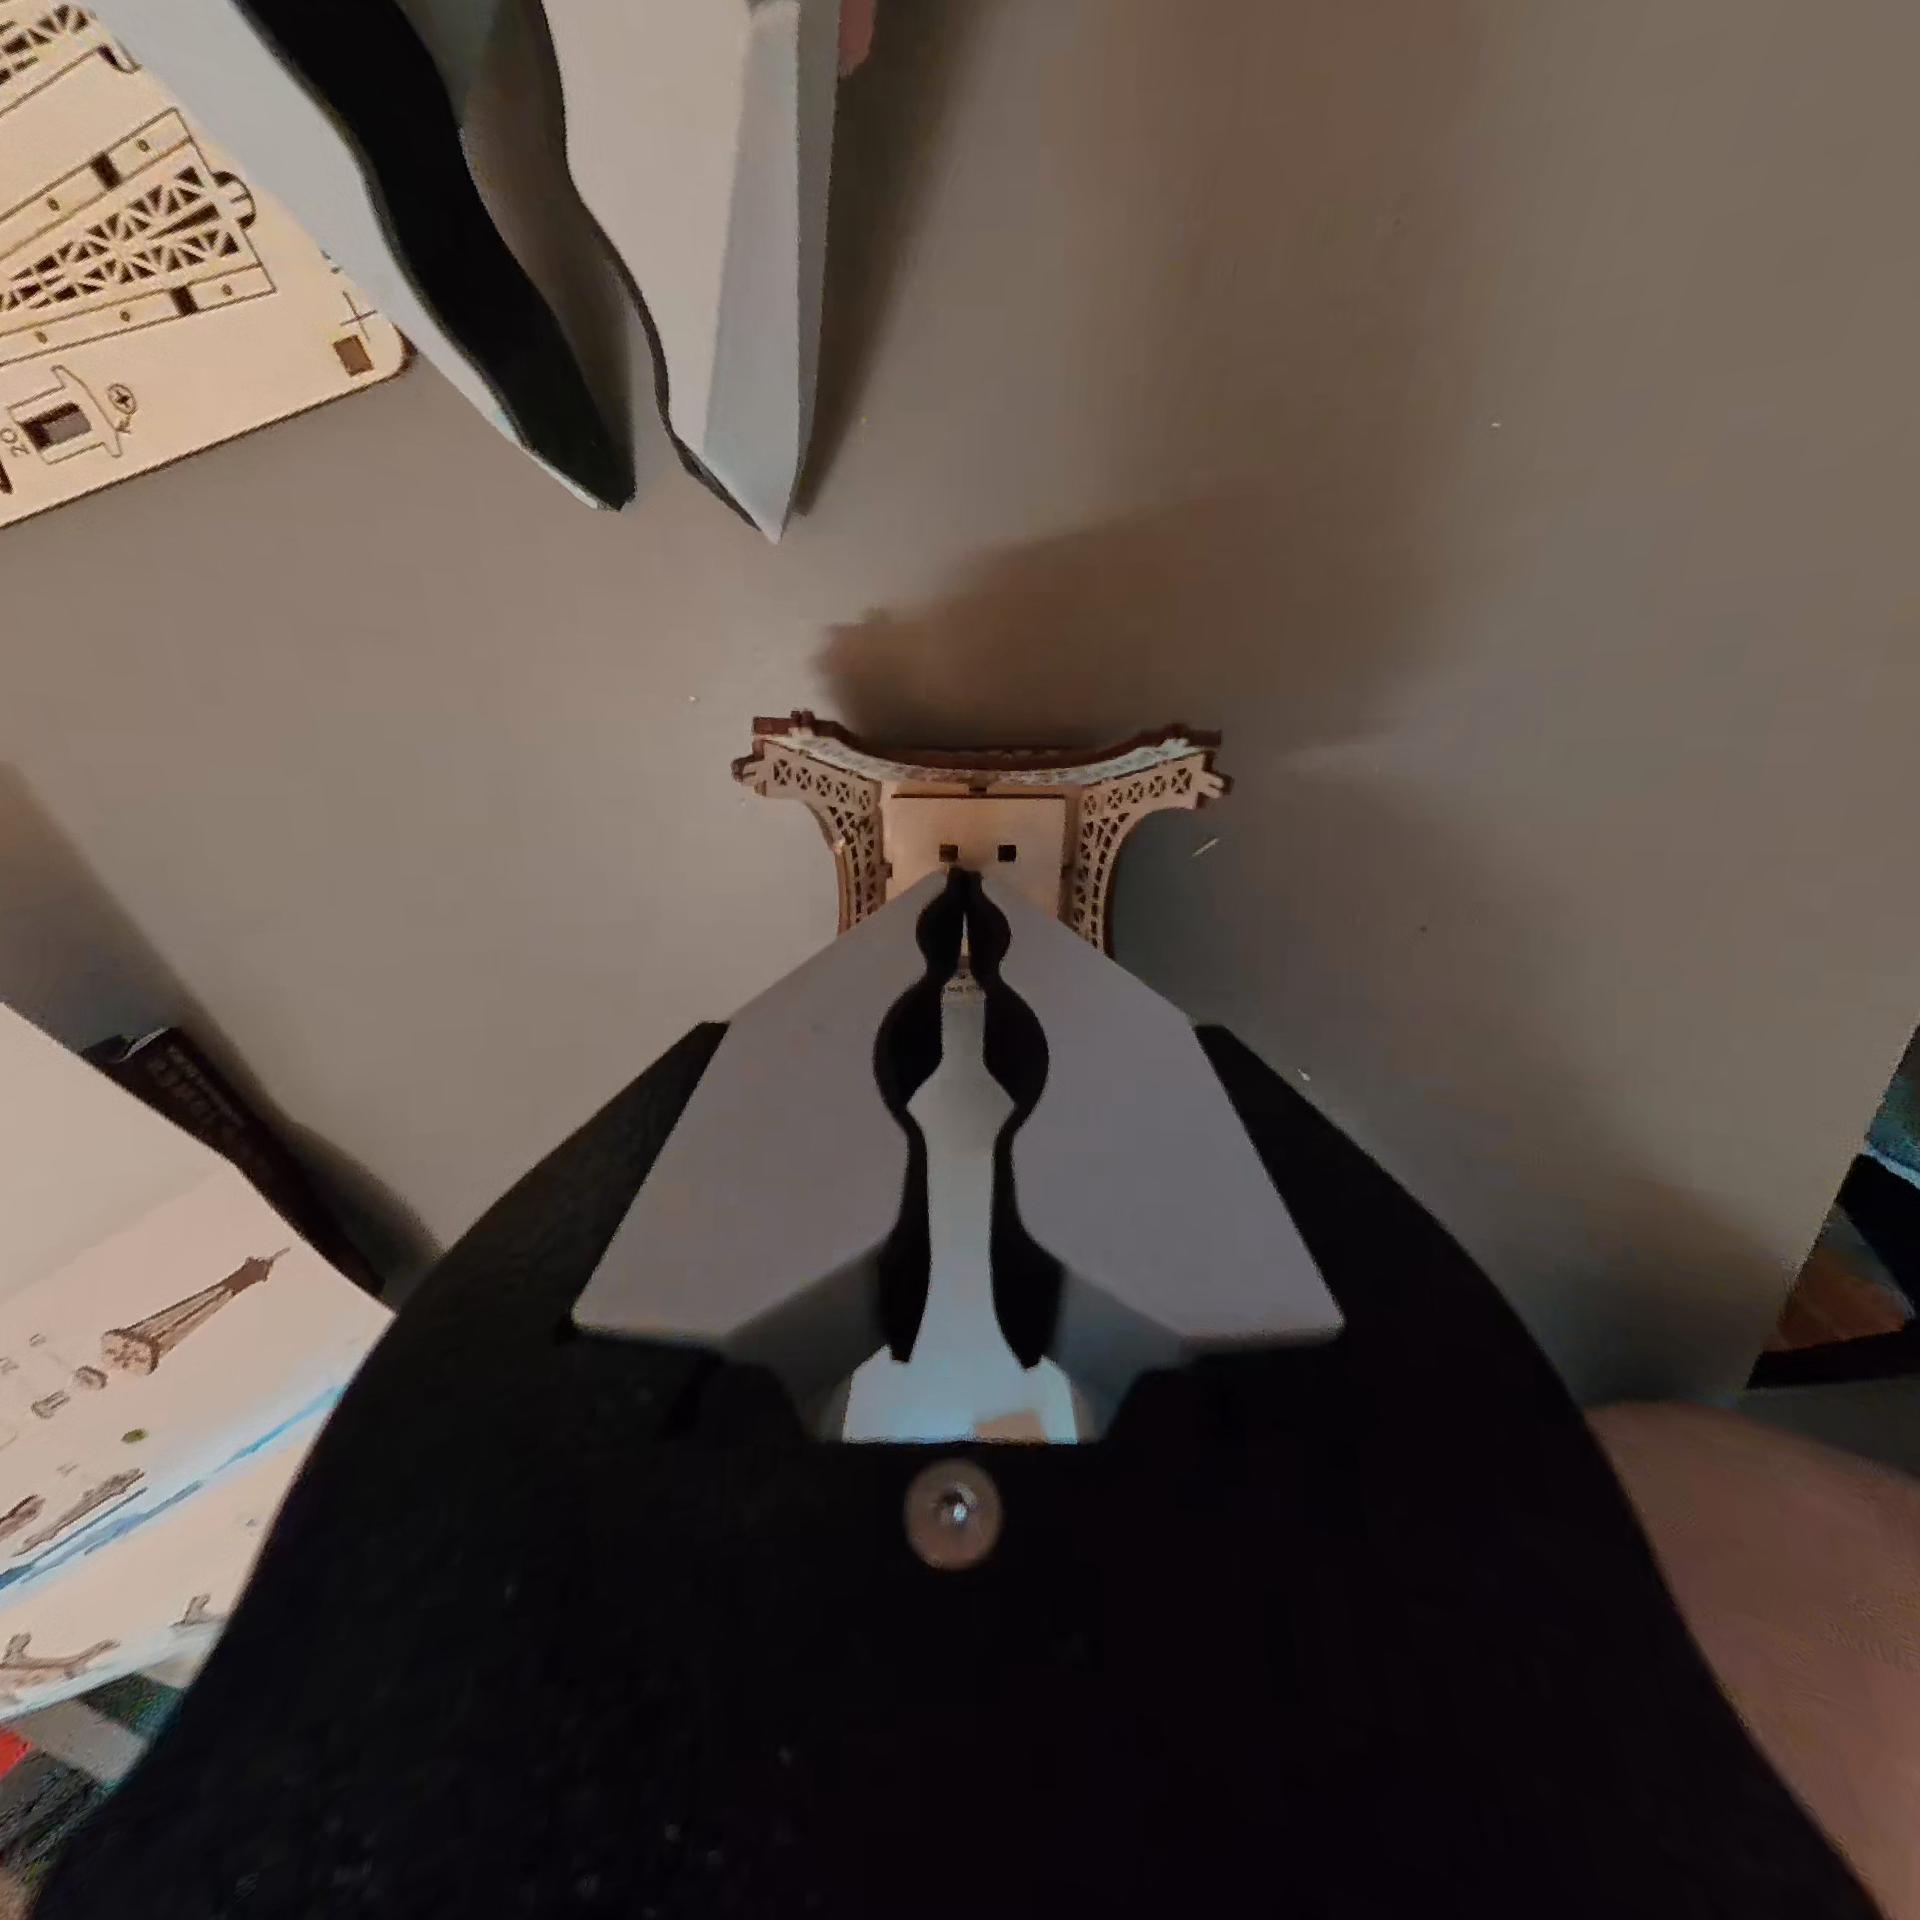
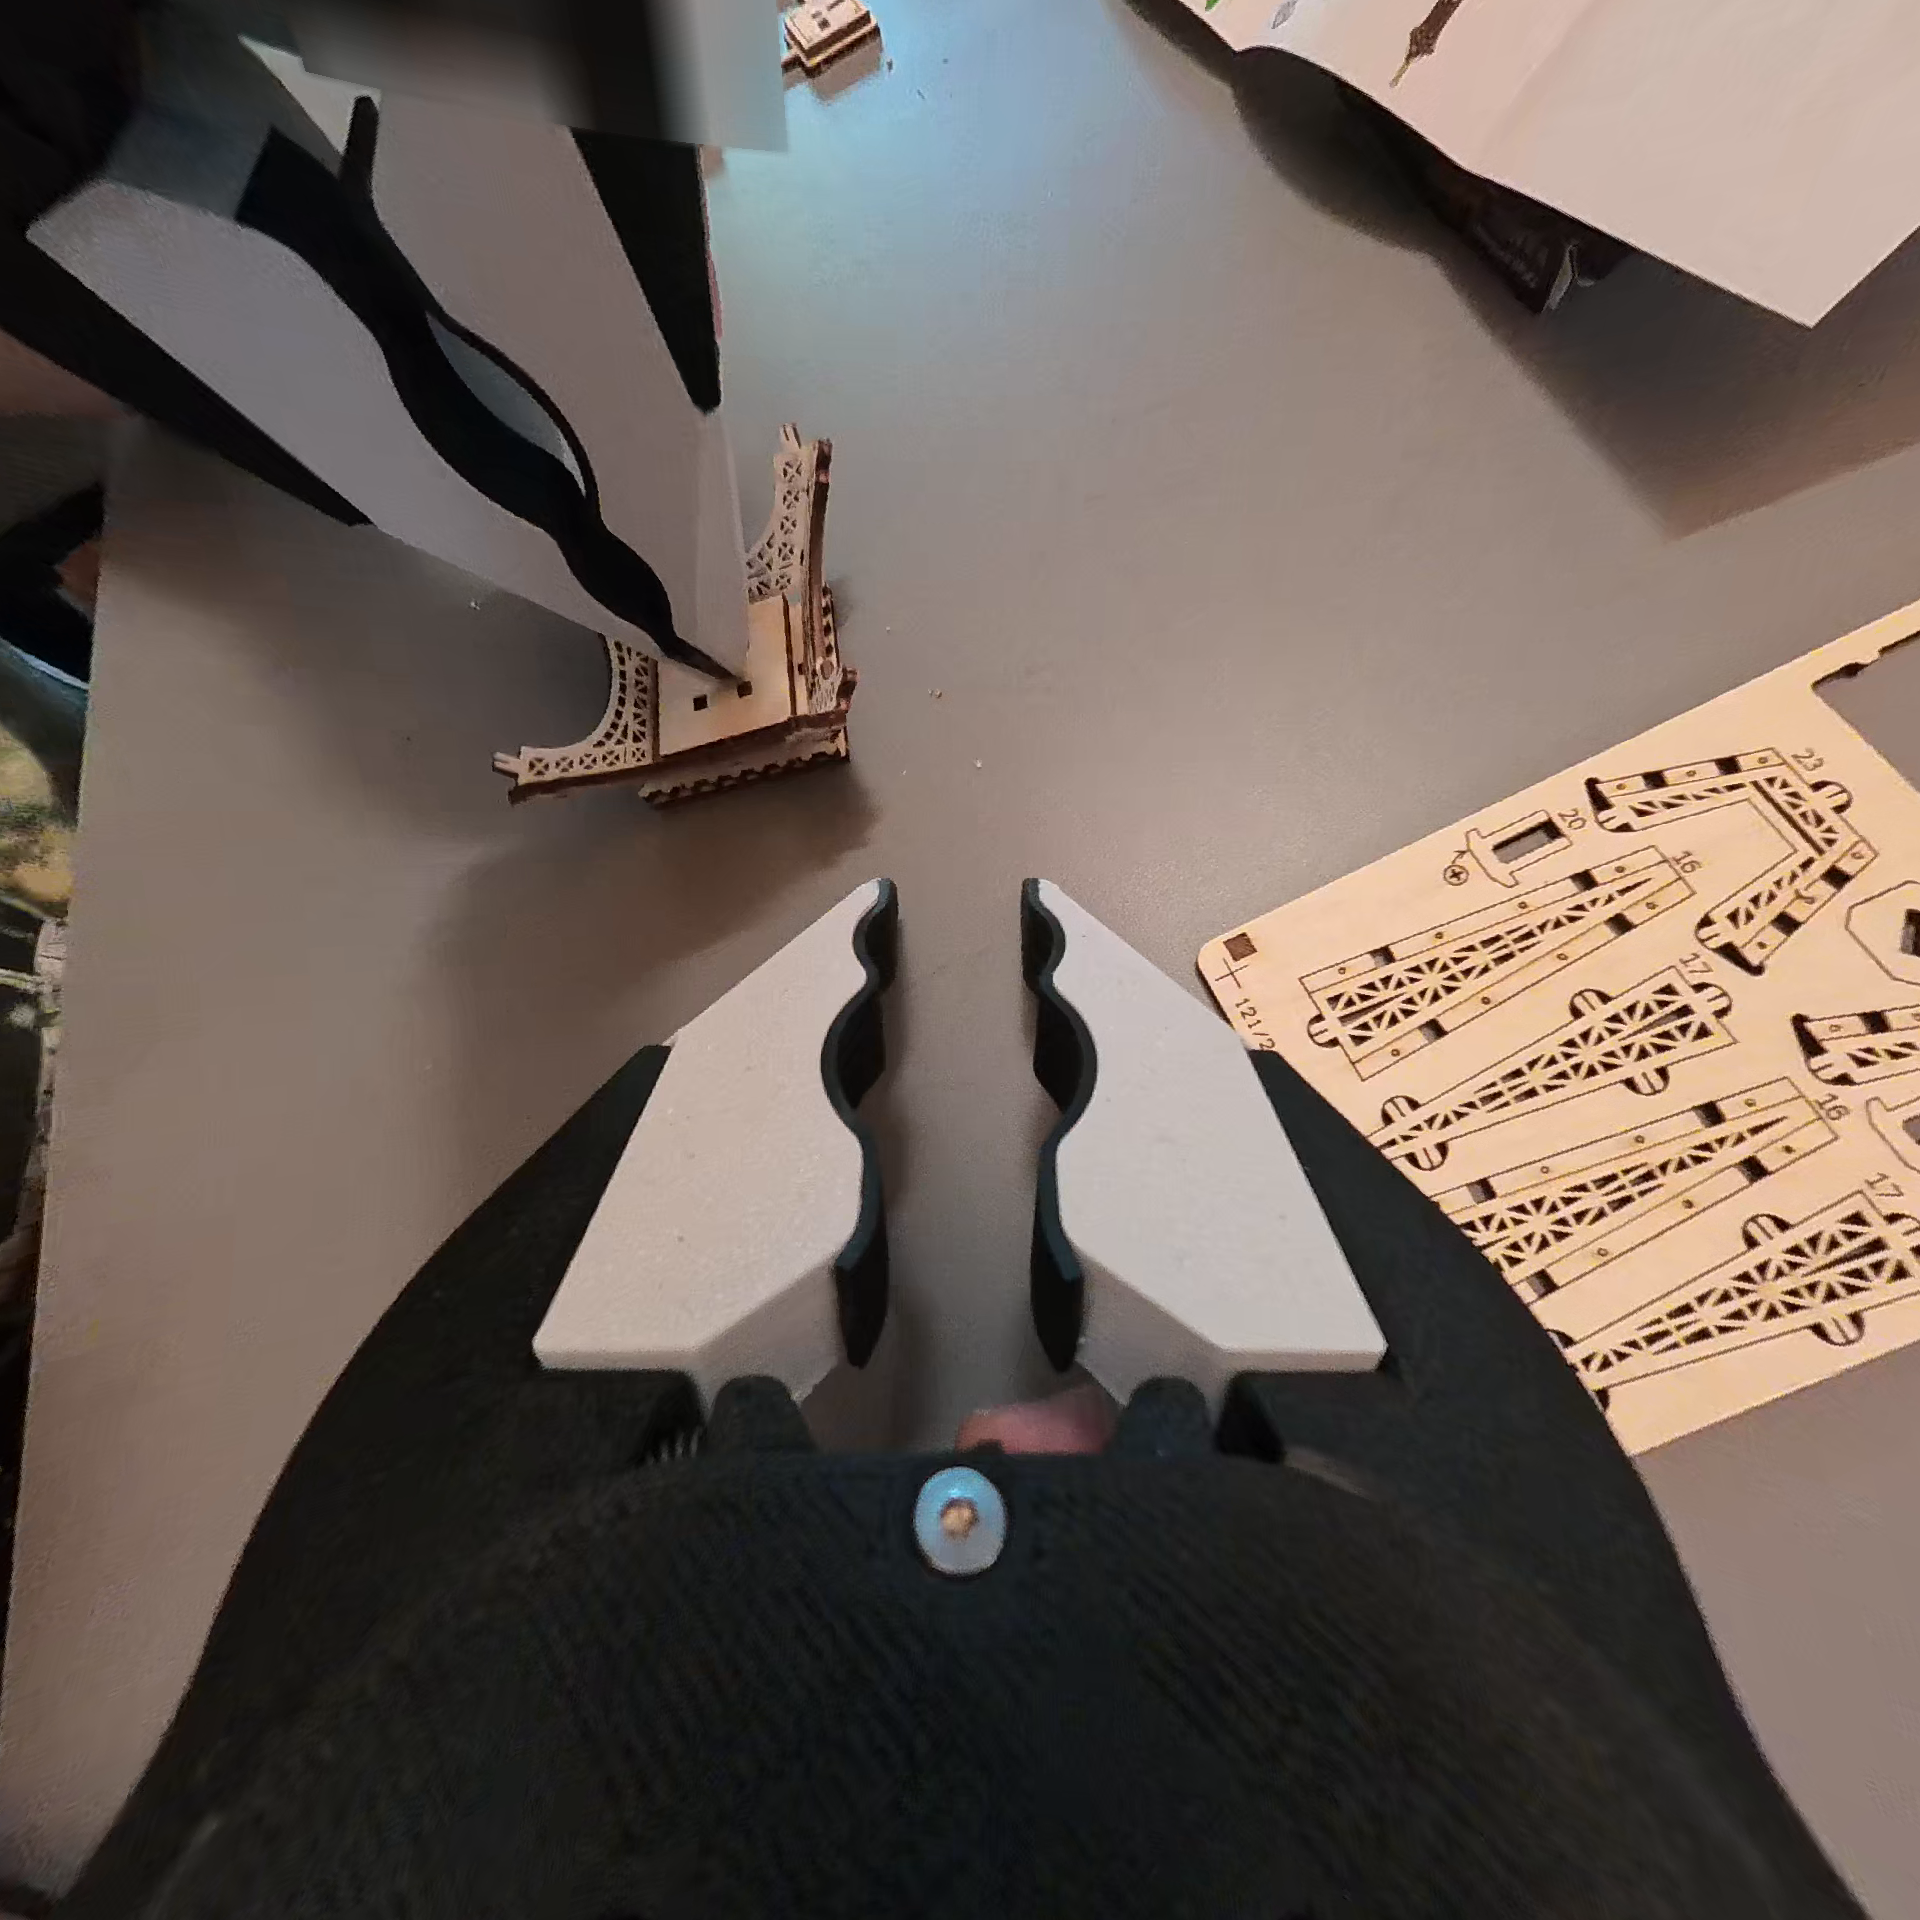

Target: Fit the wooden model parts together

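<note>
Left wrist view shows the left tool [image 1: 964, 883] with its tips drawn together at the flat top plate of the wooden model [image 1: 977, 805]; whether they pinch a tab there or only press on the plate I cannot tell. The model is the arched, latticed base of a tower, and it sits on the grey desk [image 1: 416, 727] near the middle. Beyond it the right tool [image 1: 696, 509] hangs above the desk, apart from the model.

Right wrist view shows the right tool [image 2: 958, 904] with its fingers spread, nothing between them, over bare desk [image 2: 1143, 520] just in front of the model [image 2: 727, 717]. The left tool [image 2: 717, 665] comes in from the upper left, its tips on the plate beside two small square holes. A wooden parts sheet [image 2: 1621, 1143] with lattice pieces still in it lies flat to the right of the right tool. A paper instruction sheet [image 2: 1662, 135] lies at the far right corner, and a small wooden piece [image 2: 831, 31] lies at the top edge.
</note>
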